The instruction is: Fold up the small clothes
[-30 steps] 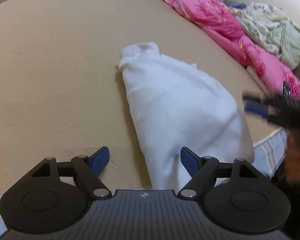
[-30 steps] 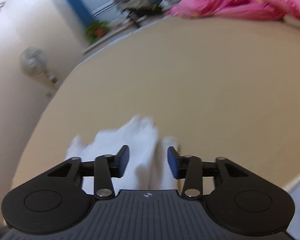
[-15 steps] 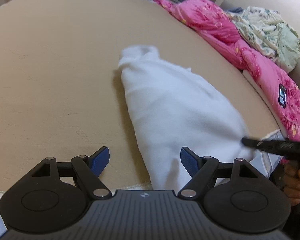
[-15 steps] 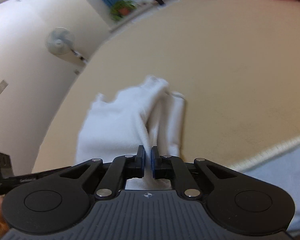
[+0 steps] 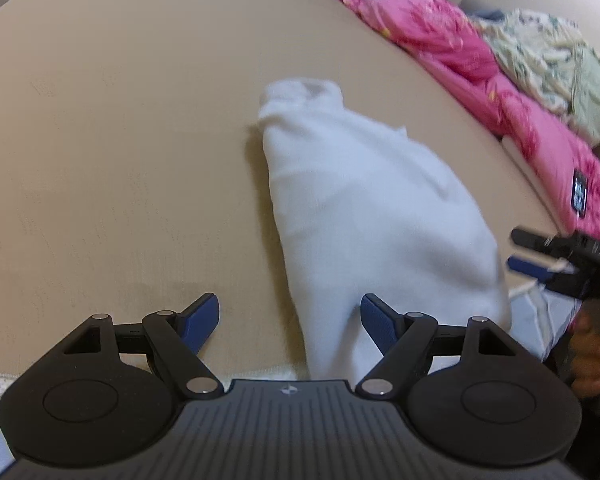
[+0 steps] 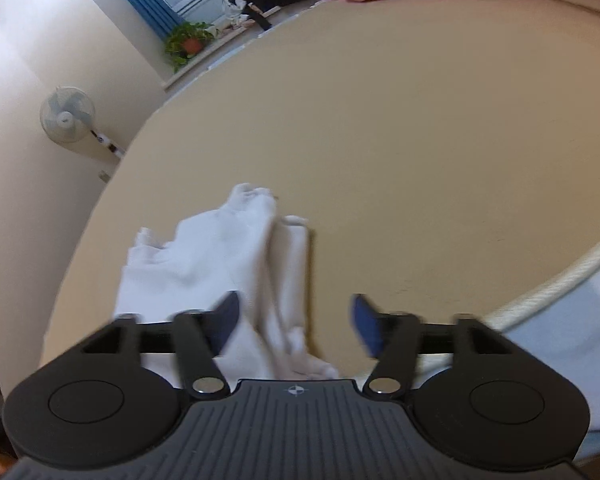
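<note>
A white garment [image 5: 372, 220] lies folded lengthwise on the tan bed [image 5: 120, 140], its narrow end pointing away. My left gripper [image 5: 290, 308] hovers open over its near end; the cloth's near left edge shows between the fingers, untouched. In the right wrist view the same garment [image 6: 220, 256] lies bunched with a fold ridge down its middle. My right gripper [image 6: 296, 308] is opening, its jaws wide apart, with the garment's near edge between them and not pressed. From the left wrist view, that right gripper [image 5: 540, 256] sits at the garment's right corner, held by a hand [image 5: 592, 352].
A pink blanket [image 5: 460, 48] and a floral quilt [image 5: 552, 64] are heaped along the bed's far right side, with a small dark device [image 5: 580, 196] on the pink one. The mattress's corded edge [image 6: 560, 276] runs near my right gripper. A fan [image 6: 66, 114] and a potted plant [image 6: 190, 42] stand beyond the bed.
My right gripper shut on the garment's edge half a second ago and has since spread its jaws, leaving the cloth on the bed. The left gripper has stayed in place, open.
</note>
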### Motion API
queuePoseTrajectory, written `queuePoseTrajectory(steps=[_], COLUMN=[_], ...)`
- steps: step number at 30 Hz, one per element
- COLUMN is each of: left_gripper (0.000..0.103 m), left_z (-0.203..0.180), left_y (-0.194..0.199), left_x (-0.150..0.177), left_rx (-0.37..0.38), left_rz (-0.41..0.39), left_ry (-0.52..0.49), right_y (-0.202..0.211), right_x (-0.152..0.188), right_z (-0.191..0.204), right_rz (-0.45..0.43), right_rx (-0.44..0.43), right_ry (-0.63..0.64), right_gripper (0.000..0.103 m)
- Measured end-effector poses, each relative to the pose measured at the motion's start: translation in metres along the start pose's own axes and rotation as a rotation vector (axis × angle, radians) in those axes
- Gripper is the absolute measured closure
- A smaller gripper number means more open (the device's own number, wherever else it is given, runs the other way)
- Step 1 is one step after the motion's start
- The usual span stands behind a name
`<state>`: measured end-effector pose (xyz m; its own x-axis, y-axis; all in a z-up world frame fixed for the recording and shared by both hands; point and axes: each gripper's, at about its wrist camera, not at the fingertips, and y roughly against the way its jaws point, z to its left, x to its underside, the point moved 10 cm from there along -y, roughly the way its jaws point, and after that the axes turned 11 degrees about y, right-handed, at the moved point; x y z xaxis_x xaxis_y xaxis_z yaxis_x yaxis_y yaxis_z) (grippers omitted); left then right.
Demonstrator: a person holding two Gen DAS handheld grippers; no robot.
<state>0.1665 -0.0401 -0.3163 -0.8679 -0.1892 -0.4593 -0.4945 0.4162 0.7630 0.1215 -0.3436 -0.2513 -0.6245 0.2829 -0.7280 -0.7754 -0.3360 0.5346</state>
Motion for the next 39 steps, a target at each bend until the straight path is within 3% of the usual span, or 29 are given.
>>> queuePoseTrajectory(steps=[4, 9, 15, 17, 18, 20, 23, 27, 31, 37, 39], left_gripper=[0.021, 0.020, 0.016, 0.016, 0.016, 0.016, 0.024, 0.061, 0.064, 0.063, 0.057], left_z=[-0.004, -0.008, 0.014, 0.014, 0.013, 0.006, -0.005, -0.014, -0.030, -0.022, -0.011], left_y=[0.004, -0.004, -0.041, -0.051, -0.053, -0.057, -0.068, -0.065, -0.031, 0.022, 0.039], left_x=[-0.012, -0.027, -0.051, -0.053, -0.054, -0.056, -0.051, -0.061, -0.085, -0.139, -0.157], left_rx=[0.026, 0.086, 0.178, 0.220, 0.225, 0.236, 0.268, 0.249, 0.230, 0.224, 0.241], left_rz=[-0.053, -0.065, 0.002, 0.018, 0.008, 0.003, 0.058, 0.052, -0.020, -0.127, -0.171], left_ry=[0.033, 0.062, 0.302, 0.346, 0.348, 0.350, 0.367, 0.311, 0.168, 0.079, 0.076], right_y=[-0.027, -0.048, -0.056, -0.055, -0.046, -0.045, -0.038, -0.033, -0.033, -0.035, -0.029], right_x=[0.003, 0.016, 0.021, 0.022, 0.023, 0.025, 0.027, 0.024, 0.018, -0.013, -0.027], right_z=[0.015, 0.012, 0.011, 0.011, 0.012, 0.013, 0.011, 0.014, 0.034, 0.089, 0.113], right_rz=[0.038, 0.102, 0.107, 0.104, 0.103, 0.095, 0.087, 0.062, 0.013, -0.130, -0.202], right_rx=[-0.035, 0.005, -0.008, -0.023, -0.048, -0.060, -0.075, -0.078, -0.095, -0.191, -0.211], right_ry=[0.042, 0.037, 0.023, 0.019, 0.012, -0.004, -0.028, -0.044, 0.008, 0.069, 0.122], right_gripper=[0.031, 0.028, 0.024, 0.030, 0.044, 0.050, 0.060, 0.069, 0.073, 0.074, 0.074])
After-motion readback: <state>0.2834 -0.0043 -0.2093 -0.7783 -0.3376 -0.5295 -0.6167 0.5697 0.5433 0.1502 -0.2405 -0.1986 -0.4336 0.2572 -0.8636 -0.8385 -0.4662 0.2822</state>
